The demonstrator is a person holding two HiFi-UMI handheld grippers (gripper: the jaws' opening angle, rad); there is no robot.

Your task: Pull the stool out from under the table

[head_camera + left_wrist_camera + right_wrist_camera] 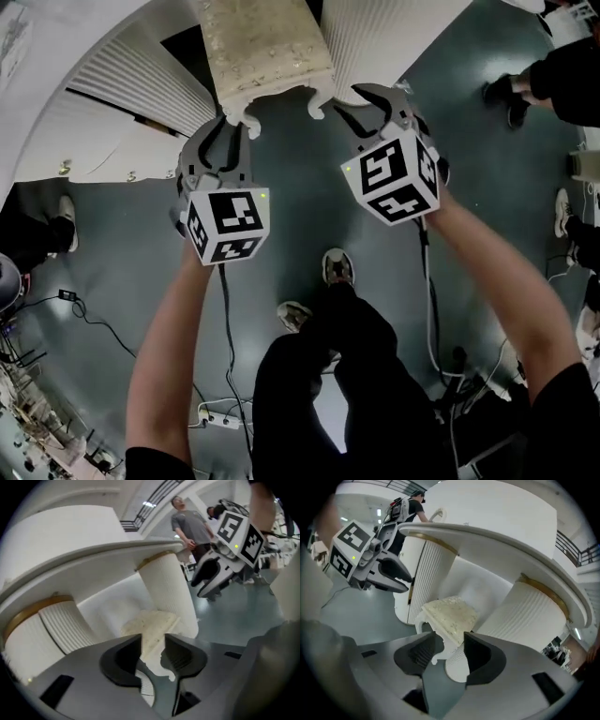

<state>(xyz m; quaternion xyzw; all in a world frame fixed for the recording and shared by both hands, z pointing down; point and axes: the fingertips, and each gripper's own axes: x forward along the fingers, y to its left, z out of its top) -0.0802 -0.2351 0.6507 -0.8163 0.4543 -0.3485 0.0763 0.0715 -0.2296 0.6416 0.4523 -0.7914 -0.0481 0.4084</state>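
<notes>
The stool point(267, 47) has a cream cushion and white curled legs. It stands tucked between the fluted white pillars point(141, 70) of the table, under its white top point(70, 536). My left gripper point(228, 131) is at the stool's front left leg, jaws open a little; the left gripper view shows the stool point(150, 623) just beyond the gap between its jaws point(153, 641). My right gripper point(361, 105) is at the front right corner, open wider. In the right gripper view the stool's corner and leg point(452, 613) sit in its gap point(453, 639), and the pads are not pressing on them.
The floor is grey. My own legs and shoes point(337, 267) stand behind the grippers. Cables and a power strip point(220, 417) lie near my feet. Other people's feet are at the right point(511, 94) and left point(61, 225). A person point(190, 524) stands beyond the table.
</notes>
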